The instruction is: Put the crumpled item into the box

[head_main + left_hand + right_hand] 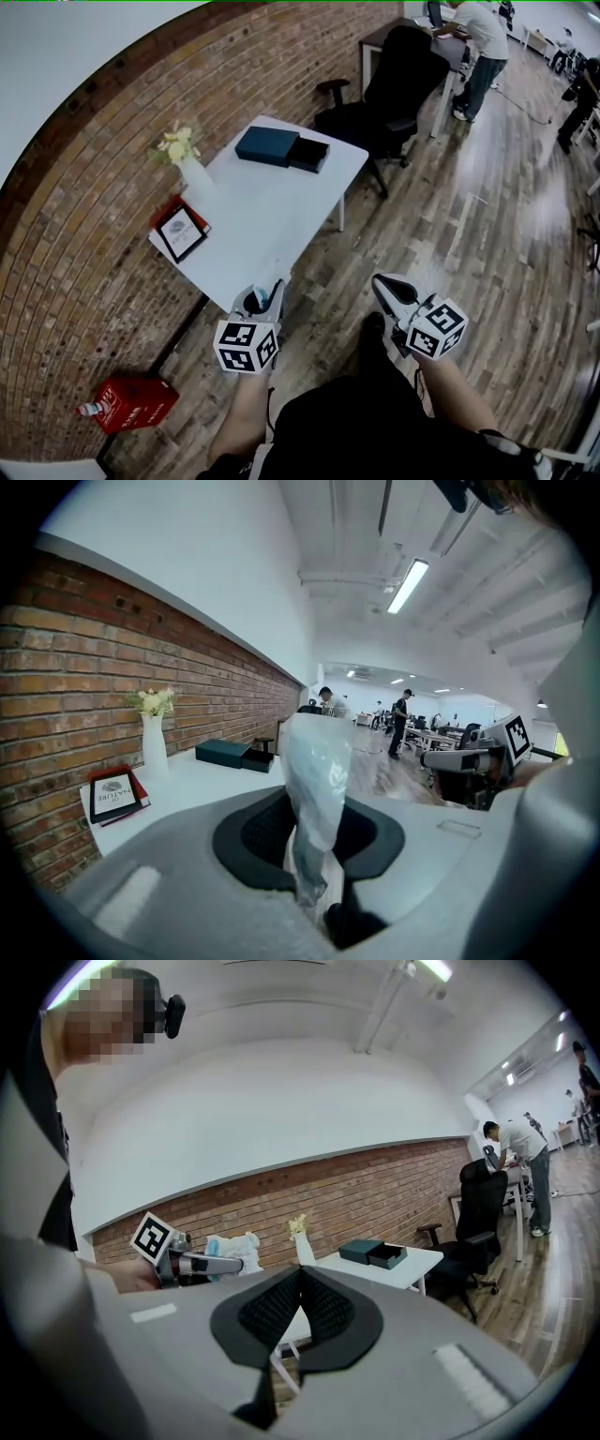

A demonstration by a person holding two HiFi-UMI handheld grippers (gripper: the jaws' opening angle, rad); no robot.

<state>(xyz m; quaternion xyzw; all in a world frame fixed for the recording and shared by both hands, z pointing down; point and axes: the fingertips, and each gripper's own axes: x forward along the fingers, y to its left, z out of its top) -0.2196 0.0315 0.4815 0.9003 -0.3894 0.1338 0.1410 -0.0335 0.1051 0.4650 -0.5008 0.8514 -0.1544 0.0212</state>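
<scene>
A crumpled, translucent plastic item (315, 780) stands up between the jaws of my left gripper (270, 292), which is shut on it just off the near edge of the white table (272, 211). In the right gripper view the same item (232, 1248) sticks out of that gripper. A dark teal box (281, 148) lies at the table's far end, its smaller dark part beside it; it also shows as the box (233, 754) in the left gripper view. My right gripper (382, 284) hovers over the wood floor to the right, its pads (314, 1302) pressed together with nothing between them.
On the table stand a white vase with flowers (185, 159) and a framed card on a red book (181, 232). A black office chair (394, 84) sits behind the table. A red box (136, 403) lies on the floor by the brick wall. People stand at desks far back.
</scene>
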